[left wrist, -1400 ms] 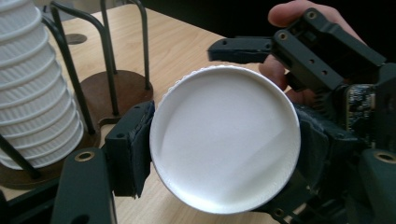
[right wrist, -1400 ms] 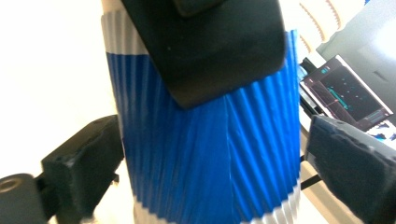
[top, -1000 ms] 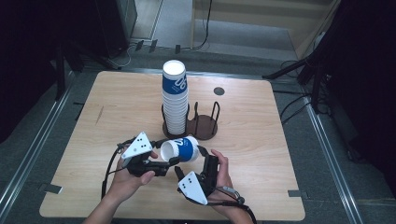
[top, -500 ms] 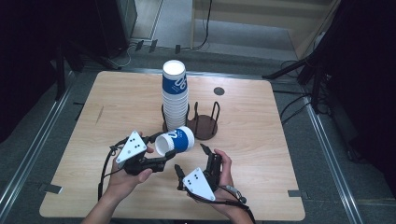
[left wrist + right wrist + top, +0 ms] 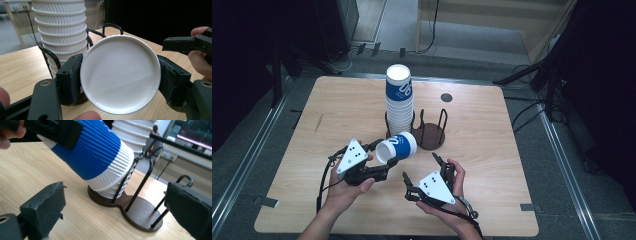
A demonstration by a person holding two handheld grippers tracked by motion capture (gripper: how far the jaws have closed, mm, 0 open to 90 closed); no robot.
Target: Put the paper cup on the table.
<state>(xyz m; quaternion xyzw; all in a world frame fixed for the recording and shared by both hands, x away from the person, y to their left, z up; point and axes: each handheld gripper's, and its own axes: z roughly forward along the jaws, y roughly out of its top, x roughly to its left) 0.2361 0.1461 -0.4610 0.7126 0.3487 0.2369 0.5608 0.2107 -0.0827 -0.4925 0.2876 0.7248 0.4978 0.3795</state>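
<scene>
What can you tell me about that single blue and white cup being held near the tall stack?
The blue and white ribbed paper cup lies tipped on its side above the wooden table, white base toward the person. The left gripper clamps it, one black finger pressed on each side near the base. It looks empty and undented, beside the stacked cups.

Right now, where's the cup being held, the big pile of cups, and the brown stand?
held cup point(image 5: 398, 147), high view, its blue side.
stack of cups point(image 5: 399, 107), high view, white ribbed middle.
brown stand point(image 5: 432, 136), high view, bare round base.
</scene>
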